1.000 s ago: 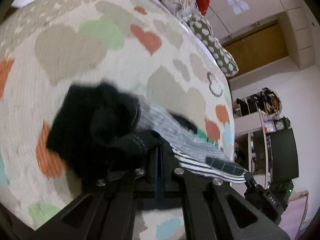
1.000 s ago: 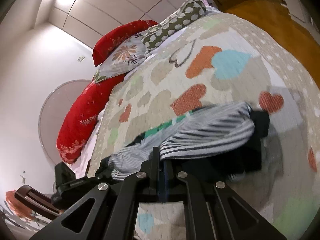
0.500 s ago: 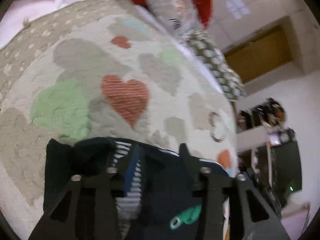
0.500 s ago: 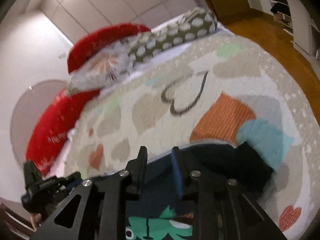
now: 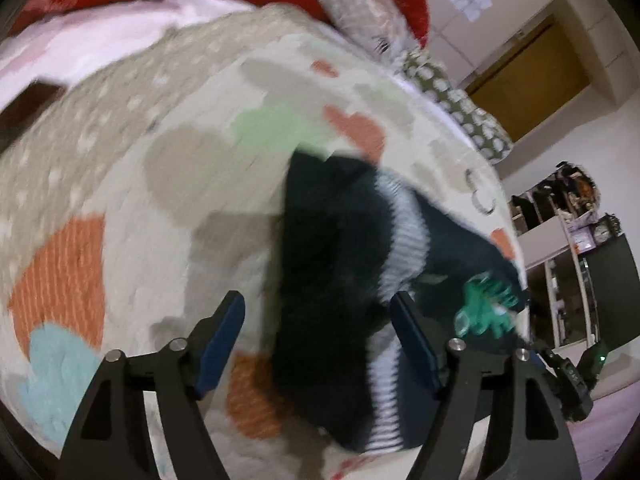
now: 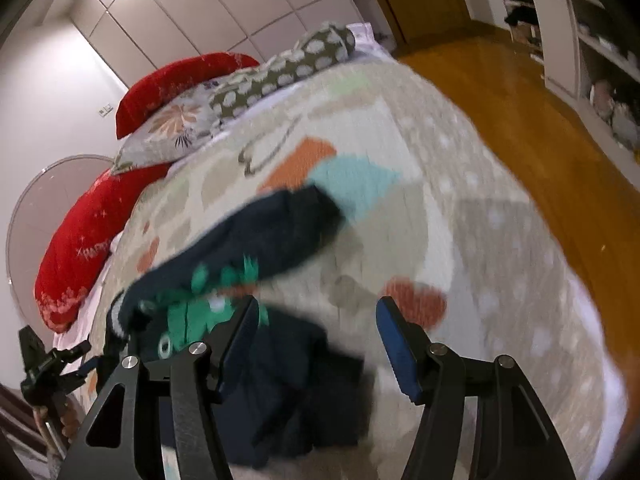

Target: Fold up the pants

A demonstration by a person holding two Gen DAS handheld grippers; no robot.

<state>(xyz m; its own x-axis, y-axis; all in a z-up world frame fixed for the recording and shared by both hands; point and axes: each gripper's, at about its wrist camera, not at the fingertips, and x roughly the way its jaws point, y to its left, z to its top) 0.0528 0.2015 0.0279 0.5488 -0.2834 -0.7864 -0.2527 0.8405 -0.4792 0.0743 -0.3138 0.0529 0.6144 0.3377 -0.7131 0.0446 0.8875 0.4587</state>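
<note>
Hovering with both claws spread and empty, I judge one fold laid and the next grasp due. My left claw (image 5: 318, 340) hangs just above the dark pants (image 5: 344, 256), bunched on the bed (image 5: 168, 184); beyond my right claw (image 6: 316, 340) they lie ahead and leftward, needing a fresh edge pinched.

Left gripper (image 5: 316, 316): matte black angular arms with triangular cutouts, silver round screws, blue pads (image 5: 222, 338) lining the jaws. Right gripper (image 6: 316, 328) is built the same, black frame, silver screws, blue pads (image 6: 396, 350).
</note>
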